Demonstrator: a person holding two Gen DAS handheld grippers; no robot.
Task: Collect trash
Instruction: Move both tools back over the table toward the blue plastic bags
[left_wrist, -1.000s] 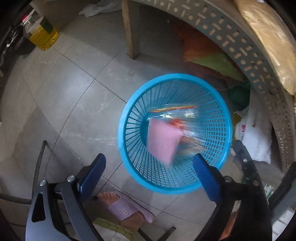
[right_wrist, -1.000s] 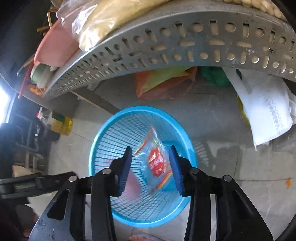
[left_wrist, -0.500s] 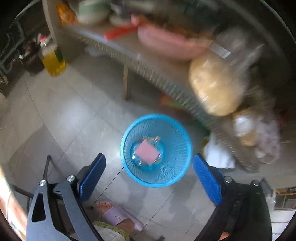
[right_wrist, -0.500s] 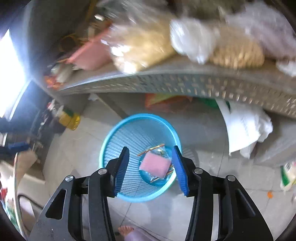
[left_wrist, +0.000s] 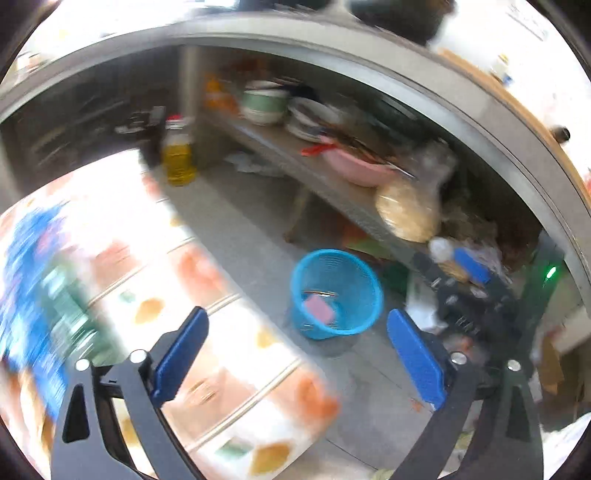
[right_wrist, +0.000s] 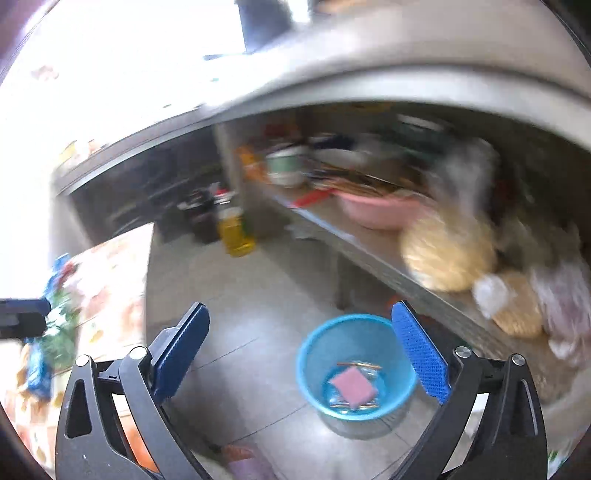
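A blue mesh basket (right_wrist: 356, 365) is seen standing on the grey tiled floor (right_wrist: 236, 295), just in front of a low metal shelf (right_wrist: 373, 254). Inside it, a pink square packet (right_wrist: 352, 384) is laid on top of a clear wrapper with red and yellow print (right_wrist: 358, 366), both resting on the basket's bottom. The same basket (left_wrist: 334, 291) is shown from the left wrist with the pink packet (left_wrist: 319, 309) in it. The left gripper (left_wrist: 295, 354) is held with its jaws spread wide and nothing between them. The right gripper (right_wrist: 301, 354) is likewise spread wide and empty, its jaws having just been opening. On the shelf a pink basin (right_wrist: 376, 210), a green bowl (right_wrist: 286, 168) and a clear bag of pale yellow grain (right_wrist: 447, 254) are kept; details there are blurred. A bottle of yellow oil (right_wrist: 234, 236) is stood on the floor by the shelf's end. At the left, a table covered with a flowered cloth (left_wrist: 221, 354) is seen, with blurred blue and green packaging (left_wrist: 40, 295) lying on it.
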